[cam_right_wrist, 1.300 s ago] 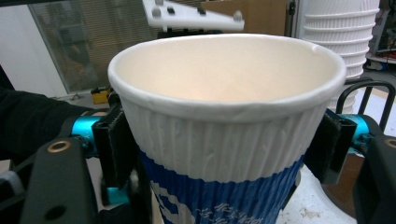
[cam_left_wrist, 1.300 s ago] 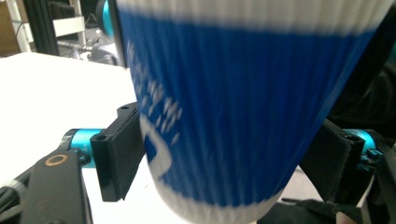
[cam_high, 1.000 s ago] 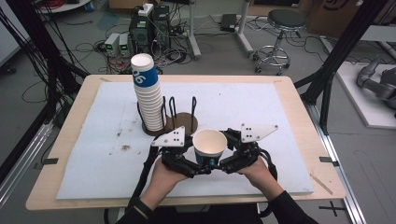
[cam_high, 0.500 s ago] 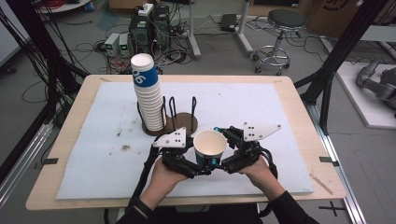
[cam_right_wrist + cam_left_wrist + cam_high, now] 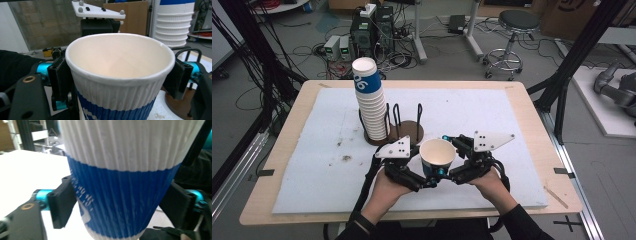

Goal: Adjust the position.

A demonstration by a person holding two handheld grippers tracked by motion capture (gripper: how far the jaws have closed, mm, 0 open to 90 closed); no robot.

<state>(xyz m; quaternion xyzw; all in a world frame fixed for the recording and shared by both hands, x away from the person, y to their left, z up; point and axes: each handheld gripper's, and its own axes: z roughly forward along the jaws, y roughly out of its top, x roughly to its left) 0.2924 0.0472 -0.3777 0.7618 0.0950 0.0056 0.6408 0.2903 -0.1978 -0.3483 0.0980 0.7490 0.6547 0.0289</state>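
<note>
A white paper cup with a blue lower band (image 5: 437,152) is held upright over the front middle of the table, between both grippers. My left gripper (image 5: 424,169) comes from the left. In the left gripper view its jaws have just been opening, and its pads (image 5: 63,200) still lie against the cup's blue band (image 5: 125,195). From the right, my right gripper (image 5: 448,159) has just been closing. In the right gripper view both of its pads (image 5: 60,75) press on the cup (image 5: 120,100) just under the rim. The cup is empty.
A tall stack of the same cups (image 5: 369,100) stands in a black wire holder on a brown round base (image 5: 409,131), just behind the grippers. A white mat (image 5: 512,125) covers the wooden table. The stack (image 5: 175,22) rises close behind the held cup.
The right gripper's far jaw stood away from the cup half a second ago and now lies against it again. The cup and both hands have stayed where they were.
</note>
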